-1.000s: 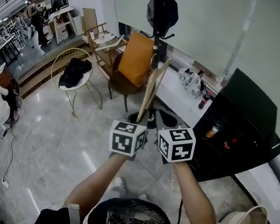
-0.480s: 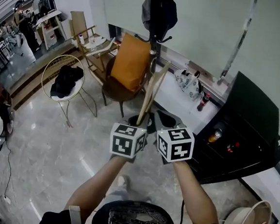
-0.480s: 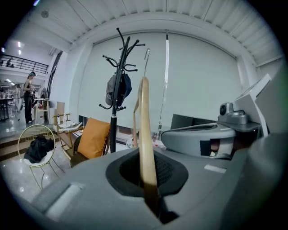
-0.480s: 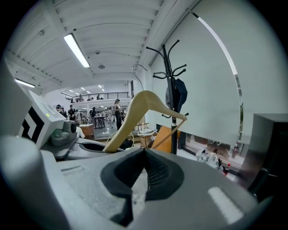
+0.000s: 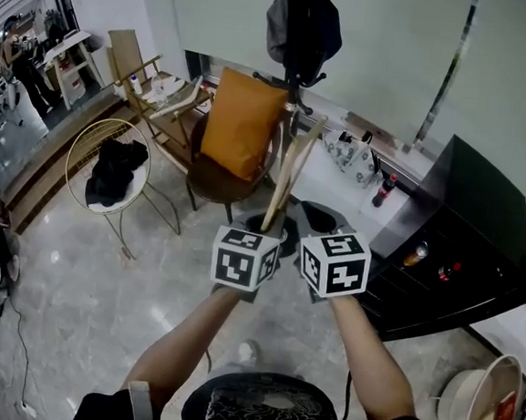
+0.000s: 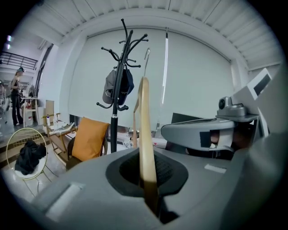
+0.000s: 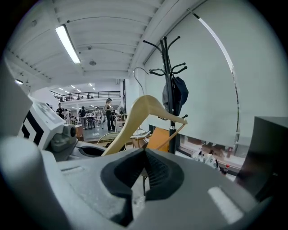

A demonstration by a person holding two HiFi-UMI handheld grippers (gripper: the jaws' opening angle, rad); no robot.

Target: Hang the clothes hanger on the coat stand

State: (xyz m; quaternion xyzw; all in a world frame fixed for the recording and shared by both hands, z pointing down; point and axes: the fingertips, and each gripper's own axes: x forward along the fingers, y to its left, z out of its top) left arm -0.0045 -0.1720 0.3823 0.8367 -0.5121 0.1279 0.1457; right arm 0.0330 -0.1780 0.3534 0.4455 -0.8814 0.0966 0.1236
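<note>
Here the wooden hanger (image 5: 287, 175) is standing almost upright in the air, gripped low on one arm by the left gripper (image 6: 145, 158). That gripper's jaws are pressing tight on the wood from both sides. The hanger's metal hook (image 6: 146, 56) is pointing up at the top. In the left gripper view the hook is showing just to the right of the coat stand (image 6: 114, 130), clear of its prongs and not hanging on any of them.

The right gripper (image 7: 144, 152) is riding close beside the left one, with the two marker cubes nearly level in the head view. Its dark pads are meeting at the tips with nothing caught between them. From its camera the hanger's curved shoulder is crossing in front of the stand, rising from the left gripper at the left.

The black coat stand is standing on the pale, glossy floor (image 5: 102, 273) straight ahead of both grippers. A dark cap (image 6: 118, 87) is hanging from one of its upper prongs. A white blind (image 5: 387, 51) is covering the wall behind it.

Just left of the stand's foot a brown chair (image 5: 215, 177) is carrying an orange cushion (image 5: 241, 125), which is leaning against its back. Further left a round wire chair (image 5: 81, 143) is holding a black garment (image 5: 118, 163). On the right a black cabinet (image 5: 468, 222) is standing well apart from the stand. The person's bare forearms are reaching forward from the bottom of the head view.
</note>
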